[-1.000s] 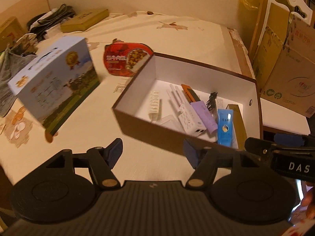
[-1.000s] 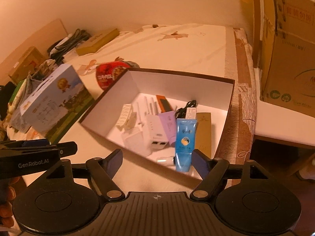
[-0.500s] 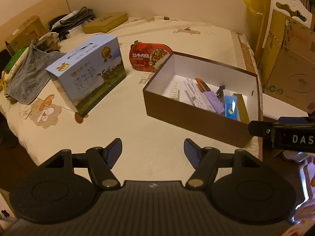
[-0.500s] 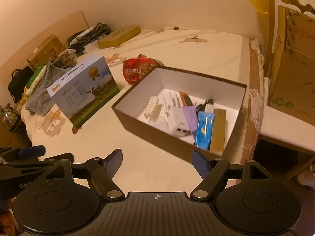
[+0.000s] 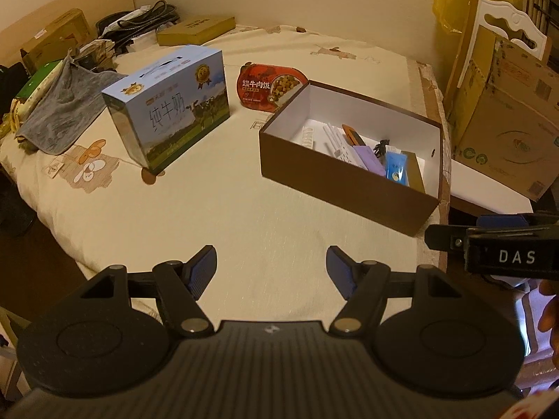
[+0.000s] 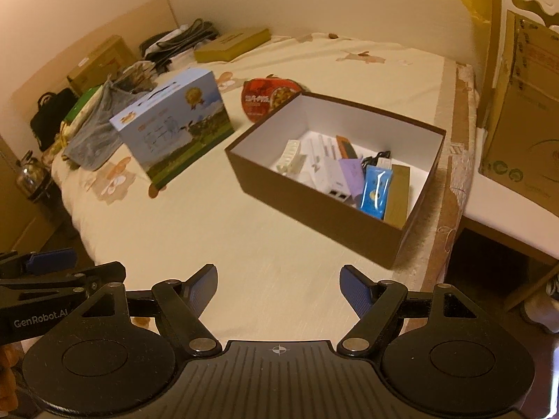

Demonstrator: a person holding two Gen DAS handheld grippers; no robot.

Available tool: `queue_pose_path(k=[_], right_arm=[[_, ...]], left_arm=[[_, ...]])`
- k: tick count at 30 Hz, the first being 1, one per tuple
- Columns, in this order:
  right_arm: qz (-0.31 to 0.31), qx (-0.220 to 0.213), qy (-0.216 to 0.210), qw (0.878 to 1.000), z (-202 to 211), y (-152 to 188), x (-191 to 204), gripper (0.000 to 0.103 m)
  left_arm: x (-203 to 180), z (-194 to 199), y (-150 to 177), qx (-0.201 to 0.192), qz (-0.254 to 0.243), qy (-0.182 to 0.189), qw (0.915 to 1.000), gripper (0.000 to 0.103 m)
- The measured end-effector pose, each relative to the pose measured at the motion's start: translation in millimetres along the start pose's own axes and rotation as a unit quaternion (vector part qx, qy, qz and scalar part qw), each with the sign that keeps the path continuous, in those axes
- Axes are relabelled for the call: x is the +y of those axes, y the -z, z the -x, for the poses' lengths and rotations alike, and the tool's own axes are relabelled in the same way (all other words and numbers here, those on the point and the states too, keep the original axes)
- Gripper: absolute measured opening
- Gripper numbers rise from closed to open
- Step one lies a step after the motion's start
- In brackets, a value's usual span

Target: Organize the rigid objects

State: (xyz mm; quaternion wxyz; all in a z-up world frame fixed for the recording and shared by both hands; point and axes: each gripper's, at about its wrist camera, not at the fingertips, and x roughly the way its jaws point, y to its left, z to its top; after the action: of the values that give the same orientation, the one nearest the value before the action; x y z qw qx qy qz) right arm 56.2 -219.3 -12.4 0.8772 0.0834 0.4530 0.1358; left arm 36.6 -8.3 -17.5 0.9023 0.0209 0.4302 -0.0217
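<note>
A brown open box (image 5: 335, 188) (image 6: 307, 206) with a white inside sits on the bed near its right edge. It holds several small items: a white router (image 6: 326, 171), a purple pack (image 6: 353, 174), a blue sachet (image 6: 375, 192), a gold box (image 6: 398, 195) and a black cable (image 6: 377, 155). My left gripper (image 5: 270, 267) is open and empty over bare sheet, well short of the box. My right gripper (image 6: 279, 288) is also open and empty, hovering before the box's near wall. Each gripper shows at the other view's edge.
A blue milk carton box (image 5: 171, 104) (image 6: 174, 125) stands left of the brown box, and a red meal tray (image 5: 270, 85) lies behind it. Grey cloth (image 5: 63, 104), bags and flat boxes crowd the far left. Cardboard boxes (image 5: 503, 115) stand beyond the bed's right edge.
Both grippers have pulled back and up from the brown box, which now looks smaller and farther. More of the bed and the milk carton box has come into view. Jaws unchanged.
</note>
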Motion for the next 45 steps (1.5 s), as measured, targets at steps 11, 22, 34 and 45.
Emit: queue_pose_path(k=[11, 22, 34, 45], right_arm=[[0.022, 0.012, -0.002, 1.000, 6.6, 22.2, 11.9, 0.074], [0.029, 0.010, -0.001, 1.000, 12.7, 27.7, 14.6, 0.074], [0.031, 0.009, -0.002, 0.999, 13.5, 29.5, 17.3, 0.074], [0.031, 0.009, -0.003, 0.999, 13.2, 29.9, 17.0, 0.074]], left_arm=[[5.3, 16.9, 20.6, -0.003, 0.009, -0.005, 0.9999, 0.066], [2.2, 22.2, 25.9, -0.006, 0.012, 0.000, 0.9999, 0.066], [2.6, 24.0, 28.0, -0.006, 0.013, -0.004, 0.9999, 0.066], [2.9, 24.9, 28.0, -0.011, 0.013, -0.005, 0.9998, 0.066]])
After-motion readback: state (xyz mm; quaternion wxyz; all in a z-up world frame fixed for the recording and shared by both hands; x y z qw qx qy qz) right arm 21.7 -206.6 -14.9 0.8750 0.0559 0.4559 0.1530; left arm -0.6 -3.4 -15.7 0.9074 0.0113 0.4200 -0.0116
